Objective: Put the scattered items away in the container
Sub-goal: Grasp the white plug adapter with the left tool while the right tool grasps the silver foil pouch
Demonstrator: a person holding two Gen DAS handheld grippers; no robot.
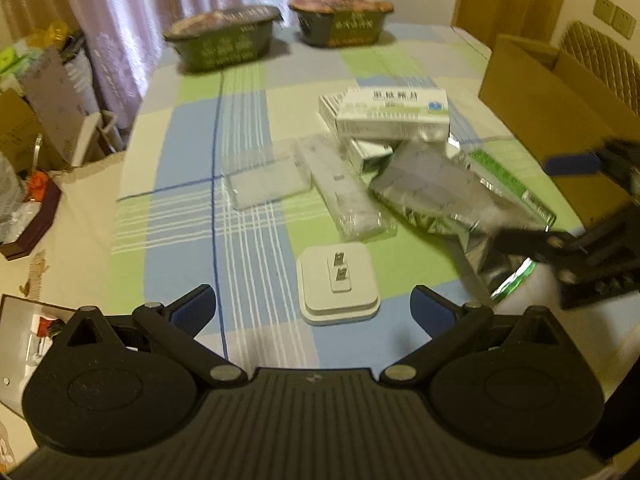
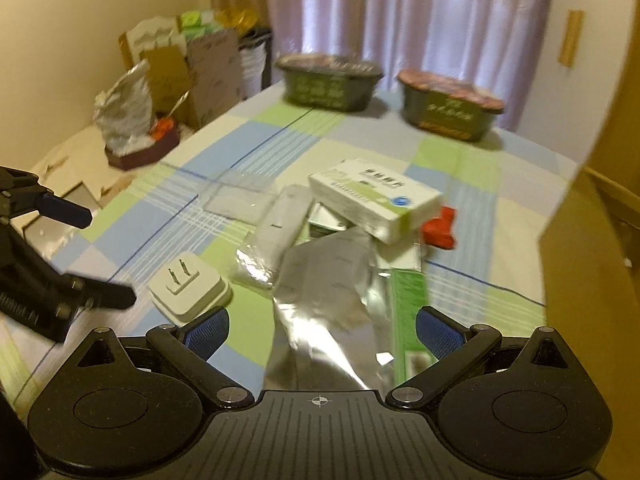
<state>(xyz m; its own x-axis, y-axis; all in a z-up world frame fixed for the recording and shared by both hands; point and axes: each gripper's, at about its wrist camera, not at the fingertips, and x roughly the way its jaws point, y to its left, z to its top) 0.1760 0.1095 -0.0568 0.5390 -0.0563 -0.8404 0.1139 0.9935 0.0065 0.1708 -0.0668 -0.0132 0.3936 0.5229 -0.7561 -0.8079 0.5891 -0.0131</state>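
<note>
Hovering over the pile, we have both tools spread and empty: the left tool (image 1: 312, 304) sits low in its frame with the charger (image 1: 338, 282) lying prongs-up between its fingers, and the right tool (image 2: 322, 326) sits low in its own frame over the foil pouch (image 2: 324, 292). The container, a cardboard box (image 1: 560, 120), stands at the right edge of the left view, beyond the heap and close to the bench (image 1: 192, 184) edge.

What worries us most is the foil pouch. It is slick and crumpled, and it lies partly under the white carton (image 2: 372, 204) and touches the clear-wrapped strip (image 2: 276, 232). If we pinch a loose corner and pull, we judge the carton may slide off its perch and knock the red item (image 2: 440, 224) beside it, or the pouch may simply slip free of the pads.

The charger is a smaller risk: its rounded sides give little to bite on, and a squeeze that is off-centre could skate it toward the near edge of the bench.

Both tools are close together at the bottom of the heap; the right tool's finger appears at the right of the left view, blurred, so we cannot say how much gap remains. Closing both at once could make them collide.
</note>
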